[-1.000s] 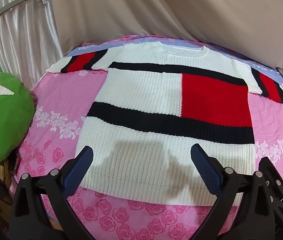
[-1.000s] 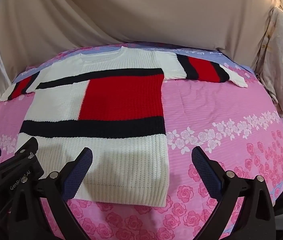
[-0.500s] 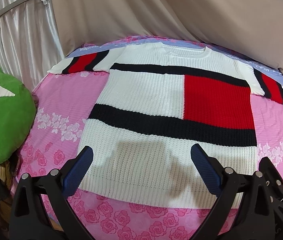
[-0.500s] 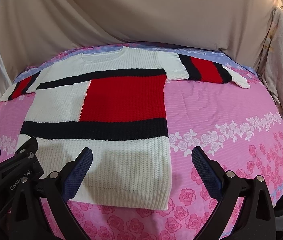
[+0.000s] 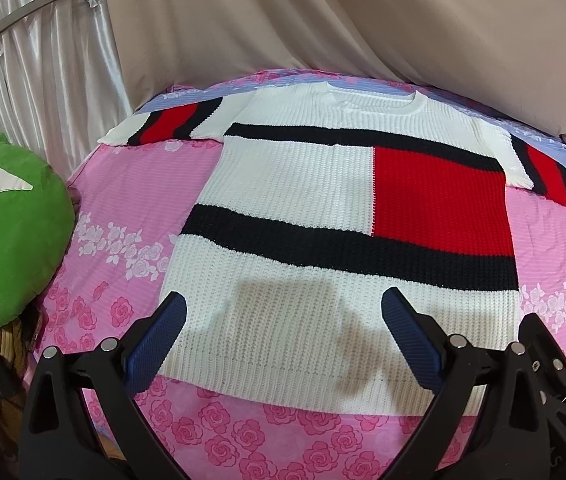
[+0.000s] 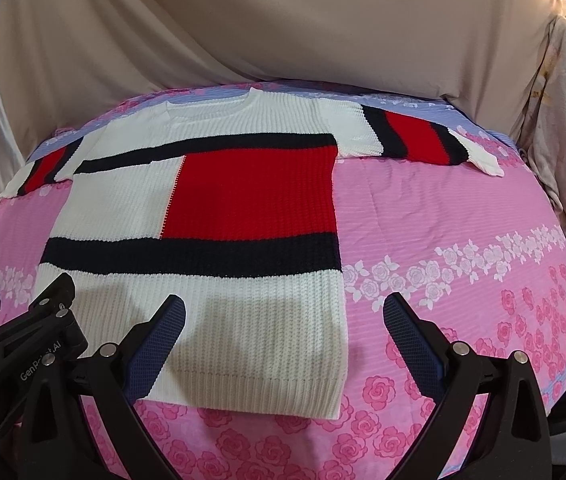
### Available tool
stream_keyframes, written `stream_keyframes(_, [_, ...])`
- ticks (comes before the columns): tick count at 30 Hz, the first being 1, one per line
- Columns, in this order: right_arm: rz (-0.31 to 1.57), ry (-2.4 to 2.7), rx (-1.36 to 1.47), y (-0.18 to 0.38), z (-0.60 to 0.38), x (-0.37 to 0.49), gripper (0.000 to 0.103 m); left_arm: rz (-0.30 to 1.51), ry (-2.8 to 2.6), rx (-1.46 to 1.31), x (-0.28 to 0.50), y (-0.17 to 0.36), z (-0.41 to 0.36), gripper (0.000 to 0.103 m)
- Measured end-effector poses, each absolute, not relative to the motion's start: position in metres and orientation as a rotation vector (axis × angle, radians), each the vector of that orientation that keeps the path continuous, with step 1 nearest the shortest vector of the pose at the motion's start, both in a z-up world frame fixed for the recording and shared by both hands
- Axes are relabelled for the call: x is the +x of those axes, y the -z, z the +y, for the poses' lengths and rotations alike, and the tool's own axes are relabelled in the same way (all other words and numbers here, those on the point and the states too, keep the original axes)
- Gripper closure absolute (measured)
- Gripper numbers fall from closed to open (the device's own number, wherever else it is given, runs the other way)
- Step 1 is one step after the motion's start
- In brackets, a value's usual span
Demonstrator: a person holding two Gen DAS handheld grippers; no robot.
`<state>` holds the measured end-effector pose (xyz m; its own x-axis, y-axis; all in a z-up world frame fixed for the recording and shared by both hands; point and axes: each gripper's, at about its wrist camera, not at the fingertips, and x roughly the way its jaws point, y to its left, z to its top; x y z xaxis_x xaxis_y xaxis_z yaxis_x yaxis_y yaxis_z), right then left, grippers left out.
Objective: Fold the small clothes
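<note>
A white knit sweater [image 5: 303, 184] [image 6: 131, 208] with black bands and a red block lies flat and unfolded on the pink floral bedspread [image 5: 131, 200] [image 6: 443, 220], both sleeves spread sideways. My left gripper [image 5: 283, 316] hovers open over the sweater's hem, left of its middle, holding nothing. My right gripper [image 6: 283, 316] is open too, above the hem's right corner, its right finger [image 6: 411, 340] over bare bedspread. The left gripper's black frame [image 6: 23, 352] shows at the lower left of the right wrist view.
A green cushion [image 5: 7, 232] leans at the bed's left edge. Beige drapery [image 5: 323, 20] hangs behind the bed, silvery curtains [image 5: 55, 64] to the left. A pale floral cloth [image 6: 563, 120] hangs at the right. The bed's right half is bare bedspread.
Both grippers have drawn back slightly toward the near edge, so the sweater sits a little higher in both views. Their jaws stay equally wide. The sweater has not moved.
</note>
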<state>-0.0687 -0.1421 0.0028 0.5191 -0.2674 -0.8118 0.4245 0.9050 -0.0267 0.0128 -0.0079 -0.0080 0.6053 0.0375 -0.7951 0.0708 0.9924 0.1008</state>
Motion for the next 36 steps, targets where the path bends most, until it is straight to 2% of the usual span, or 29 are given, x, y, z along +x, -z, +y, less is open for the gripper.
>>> stream_keyframes(36, [0.942, 0.424, 0.189, -0.0013, -0.1453, -0.0698, 0.005, 0.923, 0.022, 0.13, 0.0142, 0.0076, -0.0108, 0.008])
